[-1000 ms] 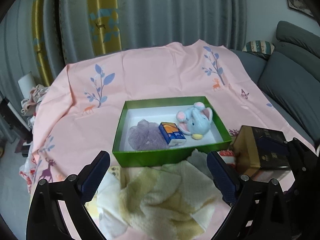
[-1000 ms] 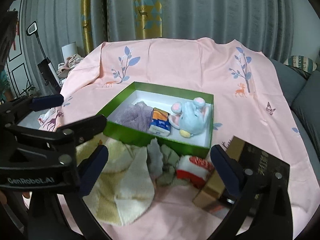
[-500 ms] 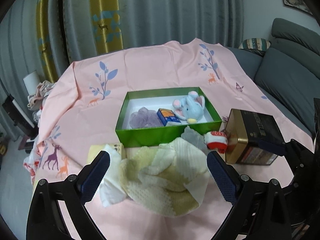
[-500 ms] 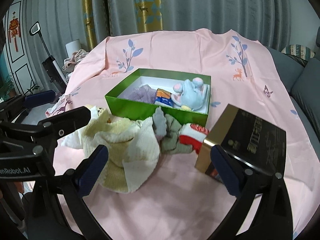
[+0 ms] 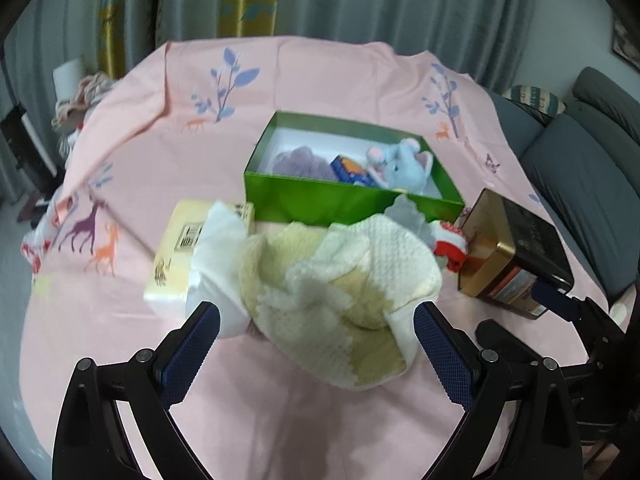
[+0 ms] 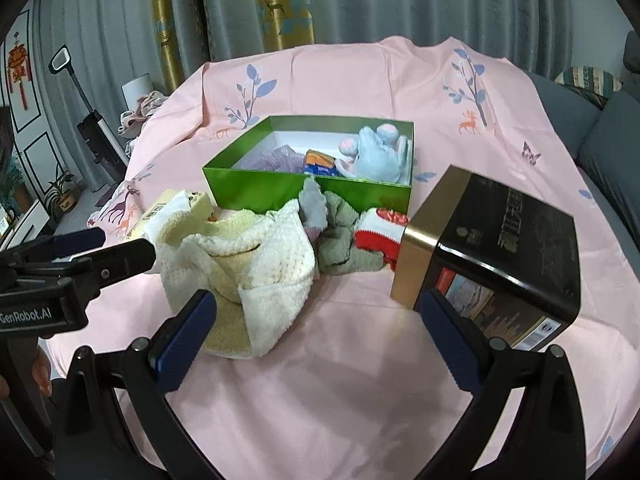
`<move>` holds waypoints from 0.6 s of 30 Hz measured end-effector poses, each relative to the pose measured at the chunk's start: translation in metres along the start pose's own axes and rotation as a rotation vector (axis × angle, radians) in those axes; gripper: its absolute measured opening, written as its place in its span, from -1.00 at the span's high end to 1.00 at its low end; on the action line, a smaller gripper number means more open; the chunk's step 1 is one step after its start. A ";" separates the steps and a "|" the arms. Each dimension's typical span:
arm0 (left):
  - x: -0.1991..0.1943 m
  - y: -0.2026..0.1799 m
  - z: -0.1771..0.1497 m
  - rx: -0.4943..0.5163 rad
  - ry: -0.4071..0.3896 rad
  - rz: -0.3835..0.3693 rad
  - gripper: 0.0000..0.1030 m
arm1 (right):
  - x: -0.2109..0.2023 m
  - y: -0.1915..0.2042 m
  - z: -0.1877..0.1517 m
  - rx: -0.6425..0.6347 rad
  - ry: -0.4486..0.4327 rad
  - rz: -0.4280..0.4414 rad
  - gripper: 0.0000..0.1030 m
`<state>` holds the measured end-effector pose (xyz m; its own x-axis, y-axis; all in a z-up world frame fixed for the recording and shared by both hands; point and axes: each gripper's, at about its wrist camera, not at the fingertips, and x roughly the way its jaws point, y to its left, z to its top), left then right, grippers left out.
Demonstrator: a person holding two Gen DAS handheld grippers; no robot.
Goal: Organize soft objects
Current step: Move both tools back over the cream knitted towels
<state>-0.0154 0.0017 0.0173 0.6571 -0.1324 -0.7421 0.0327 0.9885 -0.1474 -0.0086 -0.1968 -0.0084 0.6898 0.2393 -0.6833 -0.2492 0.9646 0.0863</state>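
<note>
Hovering wide apart and empty, the left gripper (image 5: 316, 340) and right gripper (image 6: 316, 328) face the crumpled towel (image 6: 244, 272) just before the green box (image 6: 308, 190) mid-table.

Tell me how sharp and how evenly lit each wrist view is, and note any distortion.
Left wrist view: softly smeared, the green box and cream towel lack crisp edges; a faint shadow lies on the pink cloth below the towel. Right wrist view: sharper, the towel's weave reads clearly; a small glint on the black-and-gold tin. Both: fisheye bending, dark vignette corners, even indoor light.
</note>
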 end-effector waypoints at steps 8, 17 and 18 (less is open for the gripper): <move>0.016 0.009 -0.010 -0.031 0.061 -0.010 -0.89 | 0.014 -0.008 -0.007 0.024 0.031 0.015 -0.98; 0.038 0.023 -0.015 -0.099 0.145 -0.073 -0.89 | 0.030 -0.012 -0.019 0.048 0.076 0.097 -0.98; 0.040 0.025 -0.016 -0.108 0.153 -0.084 -0.89 | 0.032 -0.011 -0.021 0.049 0.082 0.109 -0.98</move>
<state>-0.0002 0.0198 -0.0267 0.5332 -0.2313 -0.8138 -0.0042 0.9611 -0.2760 0.0020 -0.2025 -0.0460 0.6019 0.3346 -0.7251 -0.2846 0.9382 0.1967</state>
